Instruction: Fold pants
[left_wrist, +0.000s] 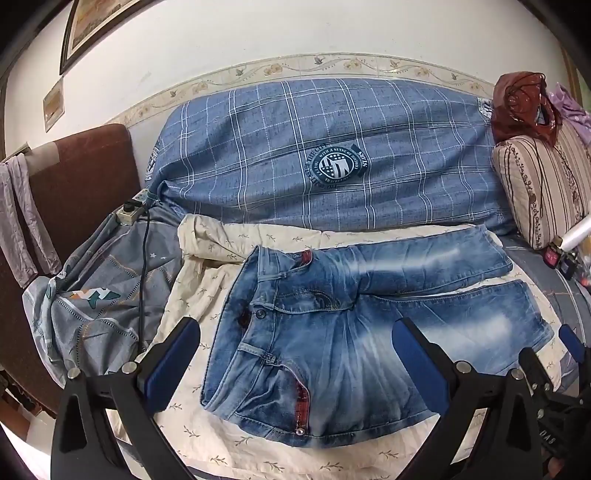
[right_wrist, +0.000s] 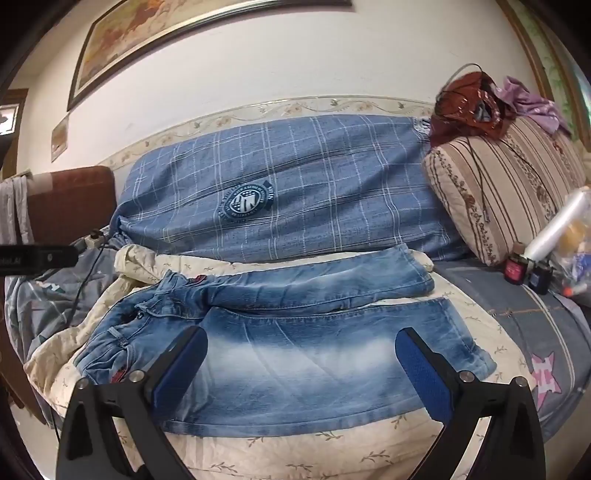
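One badge (left_wrist: 334, 166) reads "WITH A SENSE".

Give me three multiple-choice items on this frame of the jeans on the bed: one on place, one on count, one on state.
1. What do the jeans lie on?
A. cream leaf-print sheet
B. striped pillow
C. brown headboard

2. How many legs lie apart, side by side?
A. one
B. two
C. three

3. How is the left gripper?
A. shut on the waistband
B. shut on nothing
C. open, holding nothing

Answers: 1 A, cream cloth shows all round the denim. 2 B, a gap runs between two legs. 3 C, its blue pads stand wide apart above the jeans.
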